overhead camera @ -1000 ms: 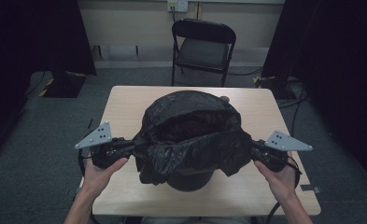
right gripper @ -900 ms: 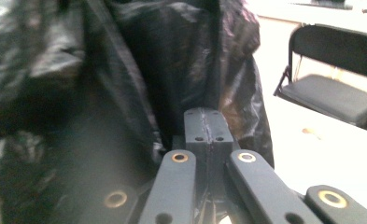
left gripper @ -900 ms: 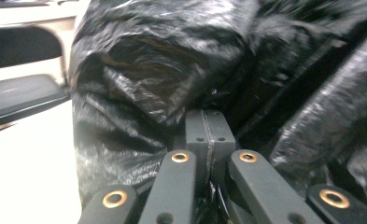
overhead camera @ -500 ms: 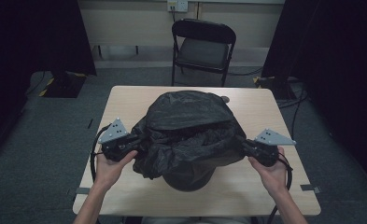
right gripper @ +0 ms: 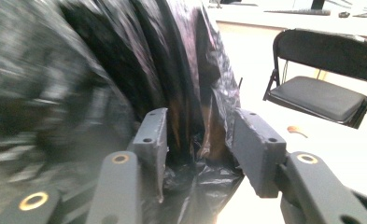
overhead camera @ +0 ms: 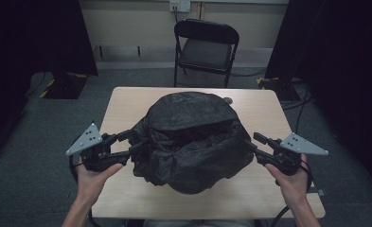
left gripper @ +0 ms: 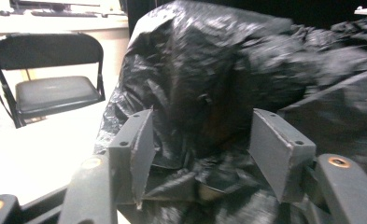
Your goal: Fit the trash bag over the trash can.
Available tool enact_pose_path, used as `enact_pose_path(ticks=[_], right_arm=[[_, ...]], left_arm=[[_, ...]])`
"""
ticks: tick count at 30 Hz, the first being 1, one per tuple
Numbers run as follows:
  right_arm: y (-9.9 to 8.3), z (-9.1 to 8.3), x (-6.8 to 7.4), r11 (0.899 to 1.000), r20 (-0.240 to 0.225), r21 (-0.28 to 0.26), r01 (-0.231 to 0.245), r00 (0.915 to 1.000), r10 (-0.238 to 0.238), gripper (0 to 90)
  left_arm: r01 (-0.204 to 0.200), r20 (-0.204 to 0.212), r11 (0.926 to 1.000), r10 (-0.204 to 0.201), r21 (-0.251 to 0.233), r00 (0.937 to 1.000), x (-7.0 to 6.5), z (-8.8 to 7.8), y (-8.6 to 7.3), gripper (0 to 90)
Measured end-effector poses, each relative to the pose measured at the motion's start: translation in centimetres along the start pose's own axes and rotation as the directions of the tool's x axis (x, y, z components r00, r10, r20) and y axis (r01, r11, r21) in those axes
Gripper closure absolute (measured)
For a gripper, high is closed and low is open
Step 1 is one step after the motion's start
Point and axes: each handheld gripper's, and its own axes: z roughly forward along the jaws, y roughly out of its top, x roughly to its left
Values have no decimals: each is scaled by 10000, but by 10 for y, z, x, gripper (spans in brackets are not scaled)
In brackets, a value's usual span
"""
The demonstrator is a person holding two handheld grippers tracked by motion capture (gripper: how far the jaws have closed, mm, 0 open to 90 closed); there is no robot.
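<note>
While the high view shows the black bag [overhead camera: 190, 135] mounded mid-table [overhead camera: 127, 101], broadside across it, the gripper views show more — left gripper [left gripper: 200, 154] and right gripper [right gripper: 197, 149] jaws just opened, plastic loose between, seemingly unpinched — blur hampers.

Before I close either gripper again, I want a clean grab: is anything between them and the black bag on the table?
Nothing visible. The left gripper and right gripper sit at opposite sides of the black plastic bag, jaws just opened, with only loose bag film between them. A small round thing lies on the table behind the bag, clear of both.
</note>
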Motion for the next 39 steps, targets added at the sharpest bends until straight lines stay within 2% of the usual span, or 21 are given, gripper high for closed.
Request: enact_pose_path(ticks=[3, 6, 8, 11, 12, 14, 16, 17, 18, 19, 20, 22, 23, 26, 28, 30, 32, 33, 35, 36, 39], right_arm=[[5, -14, 4, 9997, -95, -260, 26, 10000, -28, 481], [9, -26, 13, 9985, -575, -553, -32, 9983, 0, 410], [11, -31, 20, 9966, -1041, -827, -27, 9945, -60, 371], [11, -33, 31, 9930, -1588, -1166, 201, 9866, -386, 295], [10, -31, 35, 9935, -1722, -1089, 317, 9838, -503, 274], [10, -23, 41, 9957, -1923, -790, 485, 9793, -629, 242], [9, -15, 43, 9966, -1983, -602, 559, 9779, -669, 298], [8, -11, 43, 9972, -2030, -442, 603, 9768, -680, 395], [8, -8, 43, 9969, -2144, -342, 709, 9737, -766, 478], [6, -5, 41, 9967, -2299, -293, 752, 9699, -799, 644], [5, -3, 40, 9964, -2414, -251, 805, 9668, -842, 775], [2, -2, 38, 9959, -2610, -195, 887, 9611, -907, 875], [-1, -2, 38, 9945, -2740, -112, 1044, 9561, -1035, 898], [-10, -2, 39, 9904, -2808, 250, 1357, 9518, -1233, 900], [-16, -3, 39, 9879, -2815, 535, 1459, 9514, -1252, 900], [-26, -2, 38, 9863, -2758, 805, 1440, 9541, -1168, 900], [-35, 2, 35, 9843, -2627, 1090, 1388, 9590, -1062, 900], [-35, 2, 35, 9843, -2627, 1090, 1388, 9590, -1062, 900], [-50, 13, 28, 9828, -2422, 1431, 1168, 9670, -797, 900], [-52, 15, 27, 9828, -2421, 1477, 1108, 9675, -727, 900], [-65, 27, 25, 9786, -2390, 1820, 957, 9697, -503, 900]], left_arm=[[152, 234, 9993, -144, -338, 9996, -7, -10, 3, 378], [256, 850, 9975, -199, -666, 9962, -18, -17, 5, 363], [361, 1401, 9958, -240, -846, 9899, -25, -19, 5, 356], [368, 2209, 9950, -154, -928, 9752, -37, -17, 6, 310], [285, 2484, 9958, -60, -871, 9686, -43, -14, 6, 286], [101, 2760, 9978, 83, -651, 9611, -51, -6, 5, 262], [-144, 2690, 9994, 221, -307, 9629, -57, 2, 4, 269], [-271, 2641, 9996, 293, -120, 9641, -59, 7, 2, 310], [-436, 2627, 9990, 402, 71, 9640, -61, 11, -1, 433], [-646, 2514, 9977, 579, 185, 9661, -63, 13, -2, 619], [-854, 2432, 9958, 747, 338, 9671, -64, 15, -5, 705], [-1054, 2776, 9932, 876, 497, 9567, -65, 17, -11, 857], [-1196, 2891, 9907, 961, 646, 9525, -65, 18, -14, 893], [-1536, 3291, 9816, 1087, 1134, 9380, -63, 22, -25, 900], [-1797, 3412, 9711, 1174, 1571, 9326, -60, 26, -35, 900], [-1800, 3216, 9623, 1078, 2041, 9407, -55, 32, -47, 900], [-1724, 2971, 9586, 1005, 2268, 9495, -51, 37, -57, 900], [-1724, 2971, 9586, 1005, 2268, 9495, -51, 37, -57, 900], [-1622, 2737, 9529, 894, 2561, 9577, -44, 47, -70, 900], [-1597, 2562, 9509, 902, 2651, 9624, -42, 49, -75, 900], [-1366, 2376, 9506, 696, 2787, 9689, -36, 56, -88, 900]])
